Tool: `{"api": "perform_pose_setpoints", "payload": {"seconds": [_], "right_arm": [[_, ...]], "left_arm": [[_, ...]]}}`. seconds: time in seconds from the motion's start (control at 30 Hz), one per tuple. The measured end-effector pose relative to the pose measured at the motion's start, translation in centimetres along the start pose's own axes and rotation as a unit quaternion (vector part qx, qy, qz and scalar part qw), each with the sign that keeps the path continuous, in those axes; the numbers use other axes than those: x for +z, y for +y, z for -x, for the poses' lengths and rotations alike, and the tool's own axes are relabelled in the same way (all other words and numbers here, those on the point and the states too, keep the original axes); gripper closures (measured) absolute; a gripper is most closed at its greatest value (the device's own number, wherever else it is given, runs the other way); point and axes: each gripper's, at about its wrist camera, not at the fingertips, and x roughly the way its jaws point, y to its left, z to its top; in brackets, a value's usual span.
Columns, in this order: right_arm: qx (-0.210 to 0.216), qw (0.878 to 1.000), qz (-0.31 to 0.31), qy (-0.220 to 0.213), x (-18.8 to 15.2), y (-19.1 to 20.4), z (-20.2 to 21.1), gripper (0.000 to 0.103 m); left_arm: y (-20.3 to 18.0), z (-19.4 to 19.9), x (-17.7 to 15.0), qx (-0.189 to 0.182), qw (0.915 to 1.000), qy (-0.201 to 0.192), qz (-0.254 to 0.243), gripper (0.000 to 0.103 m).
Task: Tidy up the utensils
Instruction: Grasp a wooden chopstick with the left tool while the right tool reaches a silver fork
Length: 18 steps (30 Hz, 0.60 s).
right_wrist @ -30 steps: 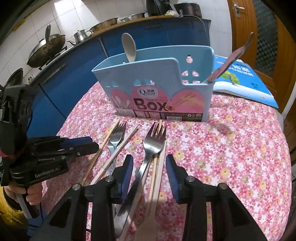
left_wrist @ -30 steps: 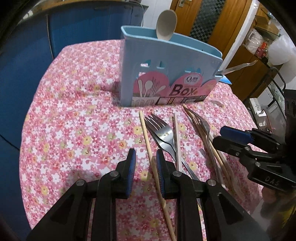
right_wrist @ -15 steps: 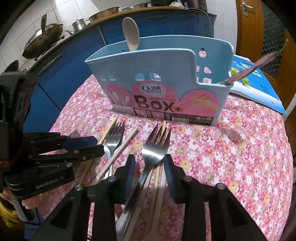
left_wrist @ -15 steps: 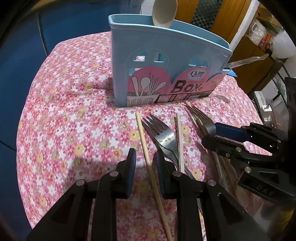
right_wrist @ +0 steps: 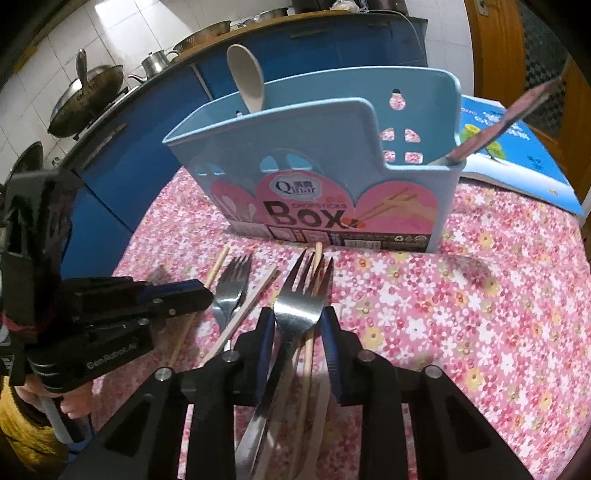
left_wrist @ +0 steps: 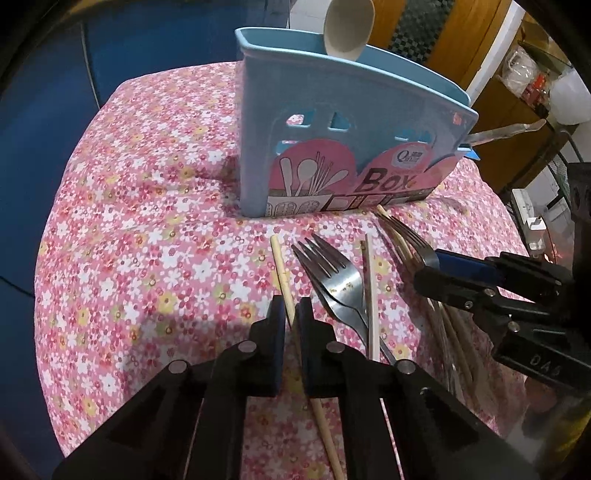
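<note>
Utensils: two forks and several chopsticks lie loose on the flowered tablecloth (left_wrist: 140, 221), just in front of the blue chopsticks box (left_wrist: 332, 147).
Box contents: a pale spoon (left_wrist: 347, 29) at one end, a flat handle (right_wrist: 517, 114) leaning out of the other.
Left gripper (left_wrist: 290, 317): fingers nearly together around the leftmost chopstick (left_wrist: 282, 275); whether the pads already pinch it is hard to tell from this angle.
Right gripper (right_wrist: 297, 321): fingers apart, straddling the neck of the nearer fork (right_wrist: 297, 302), with chopsticks lying under it.
Step in hand: grasping one piece per gripper.
Advice, left: squeeze fully before lifting; the stick is thin and may roll.
Advice, right: close on the fork alone, leaving the chopsticks beneath behind.
Other fork (left_wrist: 336, 284): between the grippers, untouched.
</note>
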Motion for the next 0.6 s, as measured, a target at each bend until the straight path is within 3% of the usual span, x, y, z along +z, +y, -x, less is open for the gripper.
{"api": "perform_pose_setpoints", "payload": {"seconds": [0.13,0.43,0.6], "right_arm": [[0.026,1.000,0.009,0.008,-0.1,0.6,0.2,0.074],[0.011,0.999,0.020,0.028,0.5,2.1,-1.0,0.074],[0.029,0.998,-0.013,0.045,1.5,1.2,-2.3,0.086]], "left_arm": [[0.4,0.5,-0.6,0.001,1.0000,0.007,-0.006,0.097],[0.3,0.5,-0.7,-0.006,0.9998,0.016,-0.006,0.098],[0.7,-0.2,1.2,-0.022,0.9983,0.053,-0.006,0.098]]}}
